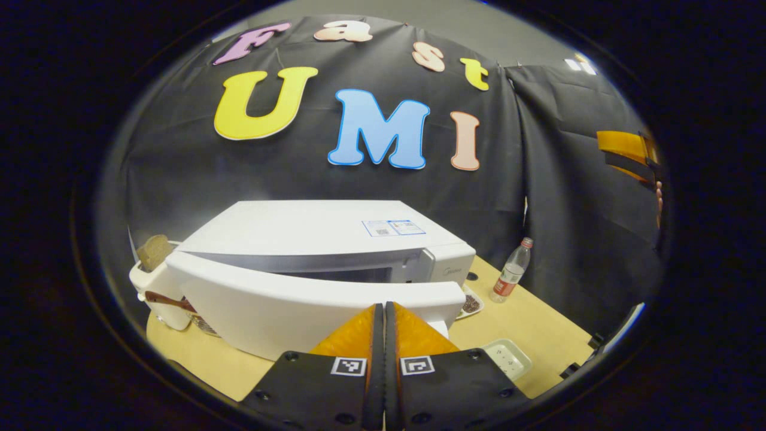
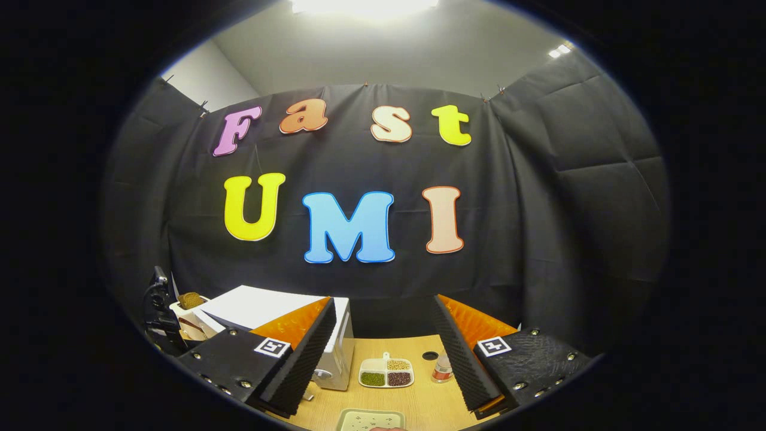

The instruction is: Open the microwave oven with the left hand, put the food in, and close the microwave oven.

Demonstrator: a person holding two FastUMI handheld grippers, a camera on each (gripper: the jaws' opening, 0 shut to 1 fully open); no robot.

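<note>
Left gripper (image 1: 383,311): two wedge-shaped fingers (image 1: 353,335) with ribbed inner faces, each seated on a dark textured block bearing a square black-and-white marker tag and round screw heads near the edges. Right gripper (image 2: 383,335): same build, ridged inner pads (image 2: 314,353), one square tag per block, bright screws dotting the outer rims. Beside the microwave oven (image 2: 269,311), a dark bracketed body of the other gripper.

A bottle (image 1: 510,272) stands upright on the counter (image 1: 526,323), near a three-part dish (image 2: 386,372) of green, tan and dark grains. A pale tray (image 1: 507,358) lies at the near edge. A toaster (image 1: 157,287) holds a bread slice (image 1: 154,250) far left.
</note>
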